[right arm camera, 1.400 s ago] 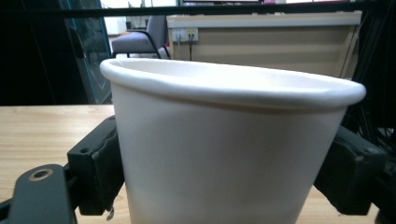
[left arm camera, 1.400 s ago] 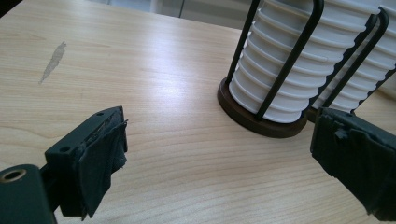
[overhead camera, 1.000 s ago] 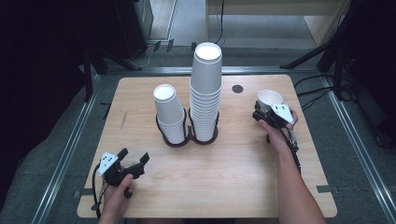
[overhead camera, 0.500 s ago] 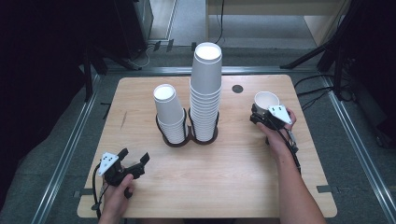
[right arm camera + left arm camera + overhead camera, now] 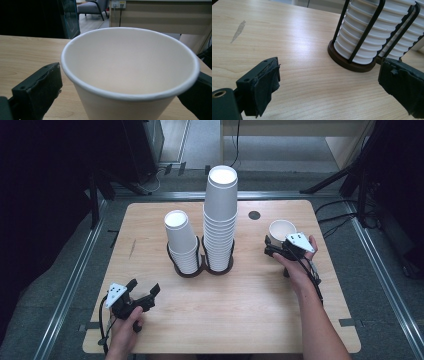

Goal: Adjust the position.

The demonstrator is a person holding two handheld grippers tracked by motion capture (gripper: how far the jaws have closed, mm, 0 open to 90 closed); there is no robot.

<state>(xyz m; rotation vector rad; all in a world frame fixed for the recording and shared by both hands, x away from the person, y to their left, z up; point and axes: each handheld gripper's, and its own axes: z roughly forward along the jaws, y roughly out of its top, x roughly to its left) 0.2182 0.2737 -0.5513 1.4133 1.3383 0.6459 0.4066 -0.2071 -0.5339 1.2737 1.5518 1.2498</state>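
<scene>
- Currently the right tongs [image 5: 274, 249] sit at the right side of the table [image 5: 250, 320], with a single paper cup [image 5: 282, 231] standing upright between the jaws.
- Their jaws have just been opening; in the right gripper view the cup [image 5: 130, 75] stands between them, the left pad set off from the cup wall with a gap showing. Reads as a release, cup left standing on its own base.
- Cup mouth faces up, empty inside; it stands well apart from the racks, near the table's right edge and a small dark hole [image 5: 254, 215] in the tabletop.
- Left tongs [image 5: 145, 296] rest low near the front left of the table, jaws spread wide, nothing between them. Likely idling while the other hand works.
- In the left gripper view they point toward the short stack [image 5: 362, 32], though not near it.
- Tall stack [image 5: 220, 220] and short stack [image 5: 181, 240] of upside-down cups stand side by side mid-table, each ringed by a black wire holder [image 5: 200, 269] on a dark round base; the wires keep the stacks from toppling.
- Judgement: one cup set out upright and alone, probably taken from a stack for separate use.
</scene>
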